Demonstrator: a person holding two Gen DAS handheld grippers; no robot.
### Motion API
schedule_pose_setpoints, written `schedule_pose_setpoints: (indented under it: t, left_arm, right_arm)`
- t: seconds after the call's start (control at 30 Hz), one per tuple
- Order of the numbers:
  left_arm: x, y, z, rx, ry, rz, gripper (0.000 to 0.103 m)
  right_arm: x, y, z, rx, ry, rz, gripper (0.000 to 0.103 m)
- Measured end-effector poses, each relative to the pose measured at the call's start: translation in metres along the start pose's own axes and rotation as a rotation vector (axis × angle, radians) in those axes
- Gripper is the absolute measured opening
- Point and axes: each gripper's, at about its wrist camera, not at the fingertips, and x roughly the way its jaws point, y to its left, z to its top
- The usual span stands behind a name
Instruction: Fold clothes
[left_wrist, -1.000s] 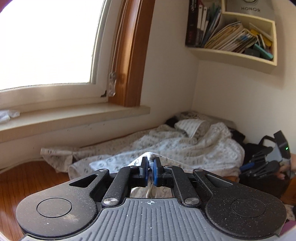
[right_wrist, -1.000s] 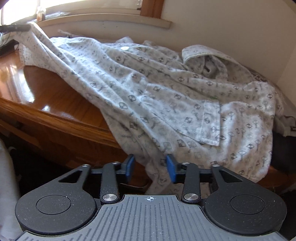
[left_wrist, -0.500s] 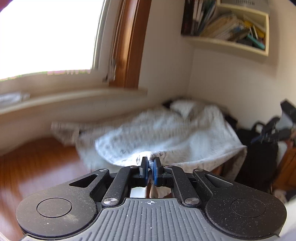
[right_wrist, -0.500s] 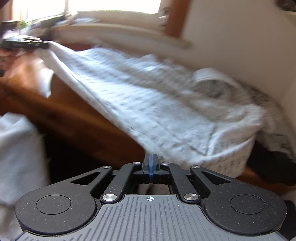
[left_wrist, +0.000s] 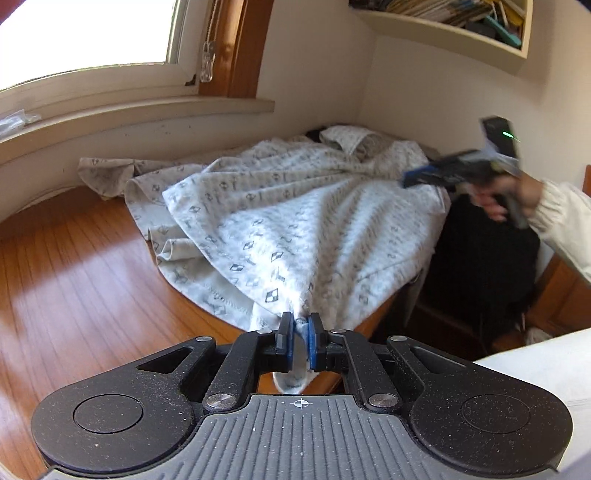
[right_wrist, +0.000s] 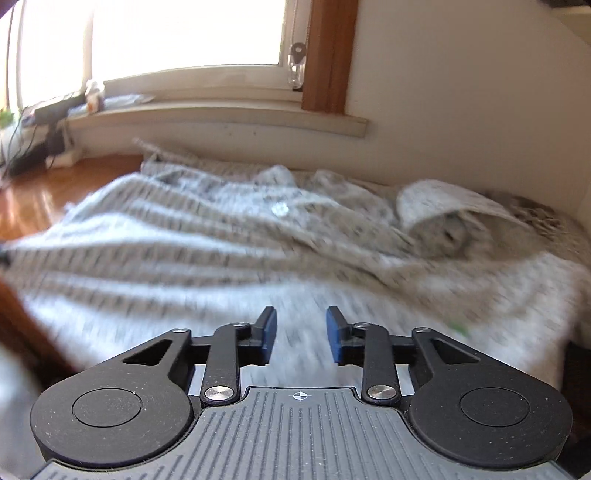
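The left gripper (left_wrist: 301, 341) is clamped on a bunched hem fold of the patterned shirt (left_wrist: 295, 221), with the cloth pinched between both blue pads and drawn taut into radiating creases. The shirt lies spread across the wooden table (left_wrist: 74, 295) below the window sill (left_wrist: 147, 110), its collar (left_wrist: 351, 138) toward the corner wall and one edge hanging over the table's right side. The right gripper (right_wrist: 301, 334) hovers above the shirt's lower portion; its jaws are opening, and nothing is between the pads. In the left wrist view the right gripper (left_wrist: 436, 175), held in a hand (left_wrist: 513, 195) with a pale sleeve (left_wrist: 565, 218), appears blurred near the shirt's far right edge
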Motion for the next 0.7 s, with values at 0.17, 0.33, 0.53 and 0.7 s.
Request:
schedule_pose_setpoints:
  t: [0.17, 0.33, 0.53, 0.7]
  left_arm:
    - [-0.010, 0.019, 0.013, -0.030, -0.025, 0.035, 0.018]
    - [-0.007, 0.035, 0.027, -0.031, -0.032, 0.112, 0.022]
    - [0.025, 0.057, 0.035, -0.025, 0.002, 0.153, 0.025]
    - [0.059, 0.079, 0.042, -0.011, 0.040, 0.182, 0.025]
  right_arm:
    - [0.057, 0.016, 0.018, 0.020, -0.001, 0.020, 0.036]
    - [0.075, 0.036, 0.028, 0.020, -0.011, 0.075, 0.038]
    - [0.074, 0.086, 0.031, -0.061, -0.003, 0.190, 0.038]
    - [0.069, 0.119, 0.031, -0.112, -0.016, 0.289, 0.044]
